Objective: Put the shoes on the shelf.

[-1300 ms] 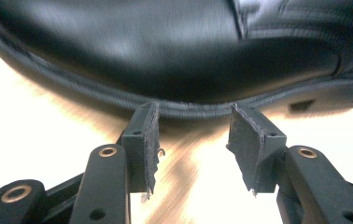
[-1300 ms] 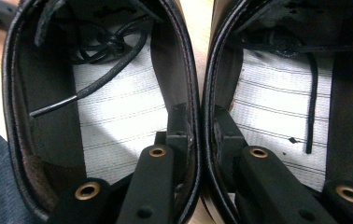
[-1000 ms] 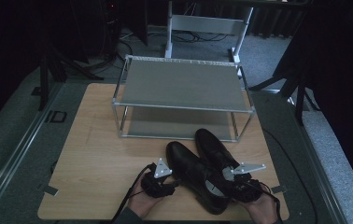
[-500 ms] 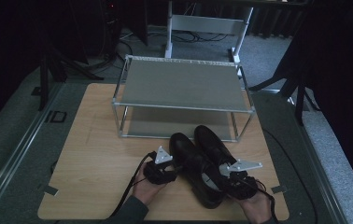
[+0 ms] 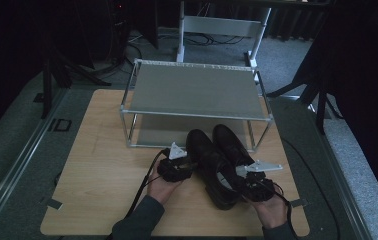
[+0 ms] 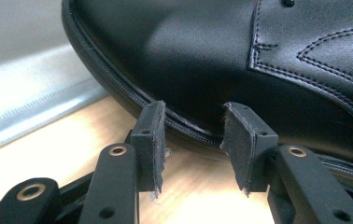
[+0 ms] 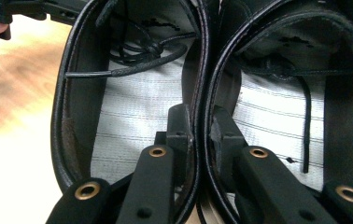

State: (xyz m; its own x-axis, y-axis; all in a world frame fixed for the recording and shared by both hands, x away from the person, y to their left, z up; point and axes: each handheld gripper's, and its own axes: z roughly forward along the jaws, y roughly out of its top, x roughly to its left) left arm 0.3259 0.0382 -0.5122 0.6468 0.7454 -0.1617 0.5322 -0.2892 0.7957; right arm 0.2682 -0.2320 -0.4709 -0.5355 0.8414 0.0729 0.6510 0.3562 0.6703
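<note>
A wooden worktop (image 5: pixel 97 200) is being used as the work surface, with a two-tier metal shoe rack (image 5: pixel 194 92) standing toward twelve o'clock on it, its lower shelf left free, probably as the place meant for the footwear. A pair of black leather shoes (image 5: pixel 217 160) is lying side by side just in front of the rack, toes pointing toward eleven o'clock and nearly touching the rack's front rail, heels toward five o'clock. The two shoes are being gripped together at their heel ends by the right gripper (image 5: pixel 254 181): in the right gripper view its fingers (image 7: pixel 180 126) are closed on the two adjoining inner collar walls, one finger inside each shoe, so that both shoes can be handled as a single unit. The left shoe (image 6: pixel 221 60) is being approached at nine o'clock by the left gripper (image 5: pixel 176 167), whose fingers (image 6: pixel 149 140) are standing partly open with nothing held between them, their tips just at the sole edge, seemingly to steady or guide the side of the pair toward the rack.
</note>
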